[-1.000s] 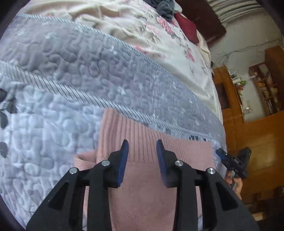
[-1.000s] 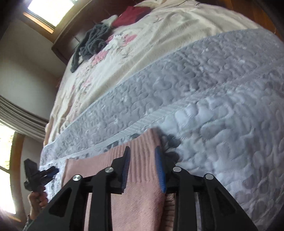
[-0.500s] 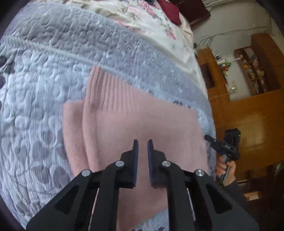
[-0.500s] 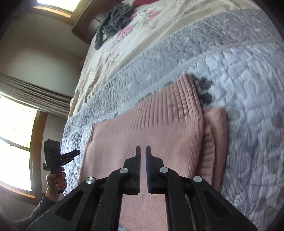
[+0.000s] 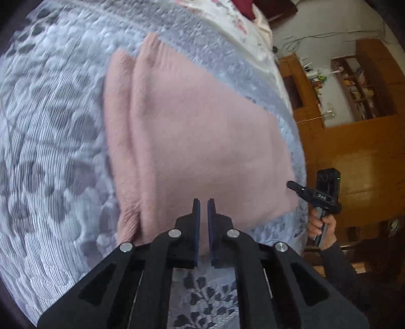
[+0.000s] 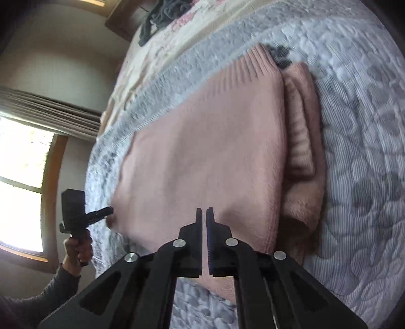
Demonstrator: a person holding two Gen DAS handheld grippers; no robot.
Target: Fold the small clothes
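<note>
— Pink knit, is that the piece being folded?

— Yes, a pink knitted sweater [image 5: 202, 131], folded into a flat block and lying on the grey quilted bedspread [image 5: 50, 151] of the bed. A ribbed hem runs along its far edge, and a narrower folded layer sticks out along one side.

— Where is it relative to the left gripper [image 5: 203, 202]?

— Just ahead of and beneath the tips; its near edge passes under the fingers. The jaws are nearly pressed together, only a thin slit between the blue pads, with nothing pinched in them.

— And the right gripper [image 6: 204, 211]?

— Same picture: tips hover over the sweater's near part, jaws almost touching, no cloth caught between them. In the left wrist view it sits off the sweater's right corner, held in a hand [image 5: 321, 227] with a dark sleeve.

— What lies further out?

— Beyond the quilt, a cream floral sheet [image 6: 162, 48] with a dark grey garment [image 6: 162, 15] heaped on it near the headboard. A curtained window [image 6: 22, 177] is on one side, wooden shelving [image 5: 364, 81] on the other.
</note>
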